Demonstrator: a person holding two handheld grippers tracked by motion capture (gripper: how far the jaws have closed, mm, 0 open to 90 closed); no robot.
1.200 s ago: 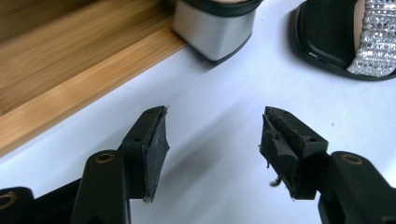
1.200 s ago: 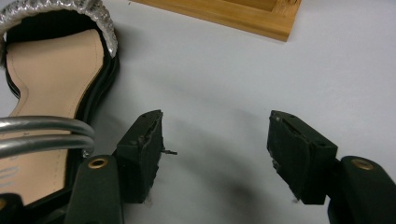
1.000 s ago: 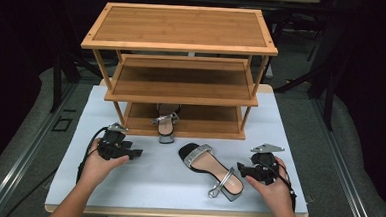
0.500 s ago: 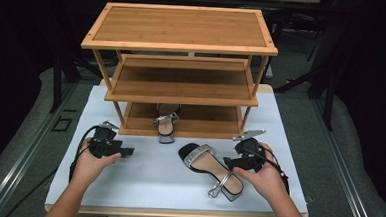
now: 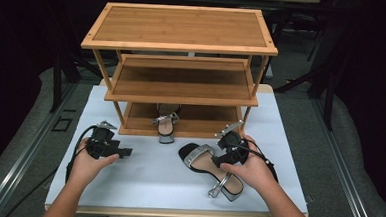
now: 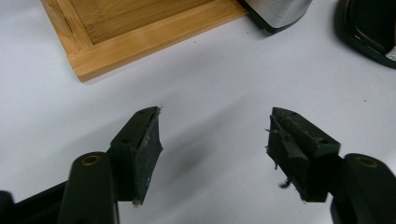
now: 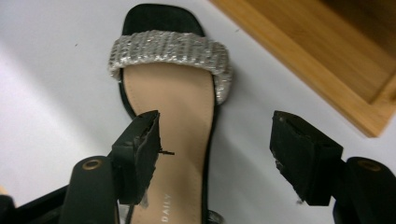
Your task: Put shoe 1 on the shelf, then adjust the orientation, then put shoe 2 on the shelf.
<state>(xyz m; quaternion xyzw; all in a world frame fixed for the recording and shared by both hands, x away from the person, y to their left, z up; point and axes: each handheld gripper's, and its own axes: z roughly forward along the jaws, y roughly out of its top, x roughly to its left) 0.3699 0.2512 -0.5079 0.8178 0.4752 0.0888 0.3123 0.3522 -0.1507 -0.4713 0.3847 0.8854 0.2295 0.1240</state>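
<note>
"DAILY" printed on the sandal (image 7: 184,140) insole, start cut off

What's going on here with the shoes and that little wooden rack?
A person works a two-jaw gripper in each hand at a white table. The right gripper hangs open over a black sandal with a silver strap, not gripping it yet. The left gripper has just been opening, with nothing between its jaws. A matching sandal already sits on the bottom shelf of the bamboo rack.
</note>
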